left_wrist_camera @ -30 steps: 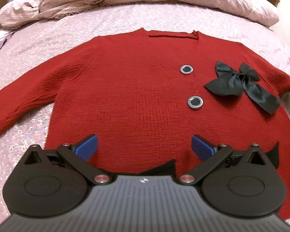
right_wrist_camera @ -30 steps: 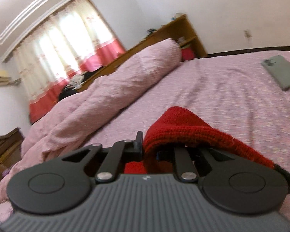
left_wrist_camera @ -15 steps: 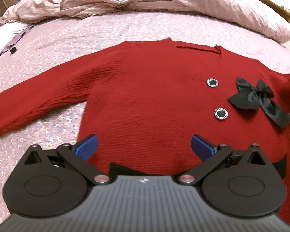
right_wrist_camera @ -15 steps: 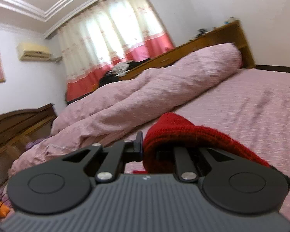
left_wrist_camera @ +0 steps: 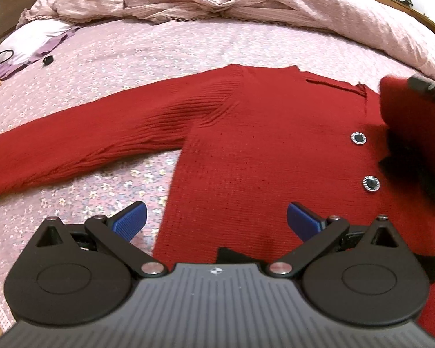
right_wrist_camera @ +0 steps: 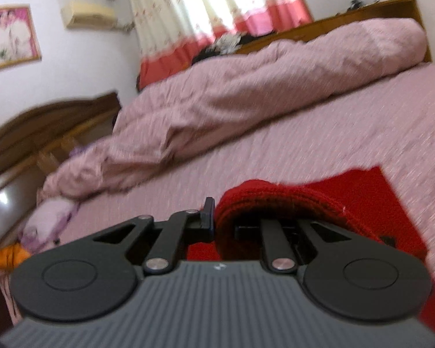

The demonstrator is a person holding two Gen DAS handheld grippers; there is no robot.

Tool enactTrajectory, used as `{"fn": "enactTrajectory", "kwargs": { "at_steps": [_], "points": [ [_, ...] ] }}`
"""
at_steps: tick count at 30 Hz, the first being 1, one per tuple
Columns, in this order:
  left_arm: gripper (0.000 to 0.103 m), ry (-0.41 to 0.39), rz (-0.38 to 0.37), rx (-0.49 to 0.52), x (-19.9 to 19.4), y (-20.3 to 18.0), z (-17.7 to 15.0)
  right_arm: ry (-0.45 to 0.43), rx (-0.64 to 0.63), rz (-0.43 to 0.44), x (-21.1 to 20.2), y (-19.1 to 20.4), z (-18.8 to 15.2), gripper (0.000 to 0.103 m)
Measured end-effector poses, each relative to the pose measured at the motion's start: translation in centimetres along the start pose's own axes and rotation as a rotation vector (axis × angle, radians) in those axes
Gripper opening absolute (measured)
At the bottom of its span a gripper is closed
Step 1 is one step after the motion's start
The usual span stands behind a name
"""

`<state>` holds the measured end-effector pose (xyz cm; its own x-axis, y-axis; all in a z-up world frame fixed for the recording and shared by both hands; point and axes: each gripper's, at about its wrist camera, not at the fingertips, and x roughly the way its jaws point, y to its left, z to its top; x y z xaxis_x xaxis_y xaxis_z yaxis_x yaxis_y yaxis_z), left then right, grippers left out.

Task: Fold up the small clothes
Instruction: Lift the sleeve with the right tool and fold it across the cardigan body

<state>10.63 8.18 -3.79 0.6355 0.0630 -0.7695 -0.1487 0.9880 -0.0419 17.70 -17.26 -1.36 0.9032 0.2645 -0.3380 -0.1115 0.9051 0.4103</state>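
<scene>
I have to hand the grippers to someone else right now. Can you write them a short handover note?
Right gripper: shut on a sleeve of the red cardigan, lifted over its front.
Left gripper: open, empty, above the hem.
Cardigan lies flat, face up, on the bed; the other sleeve is spread out.
Done: one sleeve picked up.
Left: lay it across the front, fold the other sleeve, then the body.
</scene>
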Motion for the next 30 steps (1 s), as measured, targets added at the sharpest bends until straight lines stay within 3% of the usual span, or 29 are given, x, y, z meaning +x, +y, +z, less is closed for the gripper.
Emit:
{"fn": "enactTrajectory", "kwargs": {
  "at_steps": [6,8,14,20,26,30],
  "points": [
    [0.103,0.005,0.014,-0.012,0.3,0.8,-0.1,0.158,-0.084,-0.021,3.1,1.7,-4.1,0.023],
    [0.103,0.004,0.018,-0.011,0.3,0.8,-0.1,0.245,-0.098,-0.027,4.5,1.9,-5.2,0.043],
    [0.103,-0.011,0.020,0.009,0.0,0.2,0.2,0.298,-0.145,0.021,2.9,1.9,-6.2,0.066],
    [0.103,-0.039,0.007,0.054,-0.6,-1.3,0.8,0.353,-0.070,0.071,-1.7,0.8,-4.9,0.067],
    [0.103,-0.067,-0.030,0.141,-1.1,-4.3,1.4,0.357,-0.044,0.035,-5.5,-1.0,-3.2,0.067],
    [0.103,-0.086,-0.071,0.220,-1.4,-7.1,1.5,0.328,-0.057,-0.041,-7.2,-2.4,-2.6,0.067]
  ]
}}
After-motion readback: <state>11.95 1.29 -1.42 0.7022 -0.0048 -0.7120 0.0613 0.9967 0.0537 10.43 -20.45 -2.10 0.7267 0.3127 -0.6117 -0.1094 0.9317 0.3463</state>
